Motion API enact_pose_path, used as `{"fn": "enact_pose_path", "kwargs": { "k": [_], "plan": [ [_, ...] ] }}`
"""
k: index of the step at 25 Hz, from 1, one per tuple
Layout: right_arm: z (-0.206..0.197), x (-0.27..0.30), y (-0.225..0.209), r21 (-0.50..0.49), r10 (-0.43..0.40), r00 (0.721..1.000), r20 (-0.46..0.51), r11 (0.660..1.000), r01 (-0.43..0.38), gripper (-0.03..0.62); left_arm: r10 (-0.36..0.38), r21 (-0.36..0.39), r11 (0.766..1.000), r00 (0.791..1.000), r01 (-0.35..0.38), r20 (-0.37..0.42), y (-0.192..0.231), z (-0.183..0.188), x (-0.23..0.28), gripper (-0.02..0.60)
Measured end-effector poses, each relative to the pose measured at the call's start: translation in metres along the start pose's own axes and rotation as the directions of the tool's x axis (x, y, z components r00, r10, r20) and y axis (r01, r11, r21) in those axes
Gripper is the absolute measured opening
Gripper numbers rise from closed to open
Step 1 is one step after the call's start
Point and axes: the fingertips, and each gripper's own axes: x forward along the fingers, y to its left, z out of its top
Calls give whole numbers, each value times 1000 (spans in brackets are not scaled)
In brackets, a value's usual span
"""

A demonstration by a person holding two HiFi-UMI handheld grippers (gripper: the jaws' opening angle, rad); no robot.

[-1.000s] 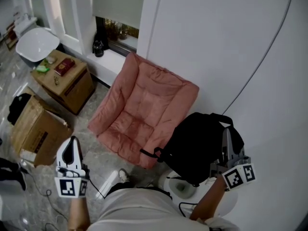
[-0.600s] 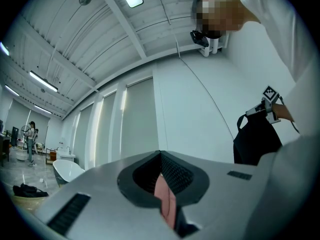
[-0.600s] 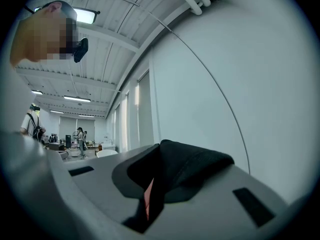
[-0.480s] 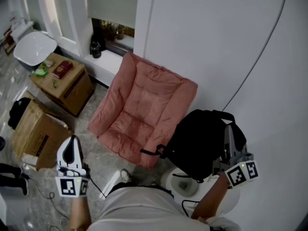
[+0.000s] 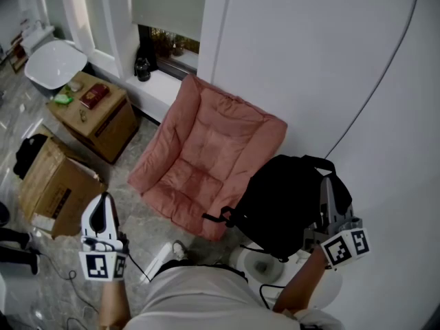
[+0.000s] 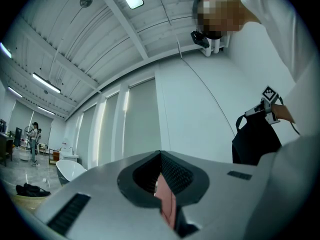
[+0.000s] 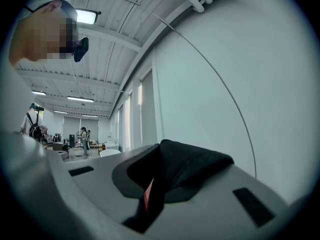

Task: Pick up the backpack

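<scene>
Landmark = the pink floor chair (image 5: 206,160), leaned against the white wall (image 5: 309,60).

The black backpack (image 5: 285,212) is off the floor, hanging just right of the chair's near-right corner. From the head view it overlaps that corner a bit. The right gripper (image 5: 327,184) has it by the top handle (image 7: 192,166). In the right gripper view the jaws are clamped on that black webbing, w/ fabric bunched up over the pads. One loose strap (image 5: 216,218) sticks out sideways toward the chair's front edge.

The left gripper (image 5: 104,201) is well left of the chair, over the floor. Its jaws are pinched together w/ nothing in them, only a sliver of pink showing thru the gap.

Stuff around:
- a white round thing (image 5: 258,267) sits right under the pack, near the chair's front corner. Can't tell what it is.
- a wooden box (image 5: 110,126) is left of the chair, w/ a red book (image 5: 93,95) on top.
- an open cardboard box (image 5: 51,184) is further left, w/ something black (image 5: 27,153) draped on its edge.
- a white tub (image 5: 51,60) is far left, beyond the wooden box.
- a dark bottle (image 5: 142,67) stands on the sill behind the chair's top-left.
- a thin cable (image 5: 371,95) runs up the wall to the right of the chair.
</scene>
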Motion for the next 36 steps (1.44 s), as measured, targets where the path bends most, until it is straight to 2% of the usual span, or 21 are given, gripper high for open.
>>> {"fn": "enact_pose_path", "kwargs": {
  "k": [12,17,23,27,36],
  "plan": [
    [-7,28,8,-5,47,999,-21,999,-47,35,33,3,999,999,-33,4,5,4,4,15],
    [-6,31,2,16,30,1000,-9,999,-30,35,39,8,999,999,-39,1,10,3,0,15],
    [-4,35,4,-14,40,999,-5,999,-40,35,63,13,998,998,-63,-5,14,0,-6,15],
    [-7,38,4,-14,36,999,-14,999,-36,34,45,12,999,999,-45,14,12,3,-5,15],
    [-11,51,-7,4,31,999,-29,1000,-31,35,59,15,998,998,-59,-21,13,-3,9,15]
  ]
}}
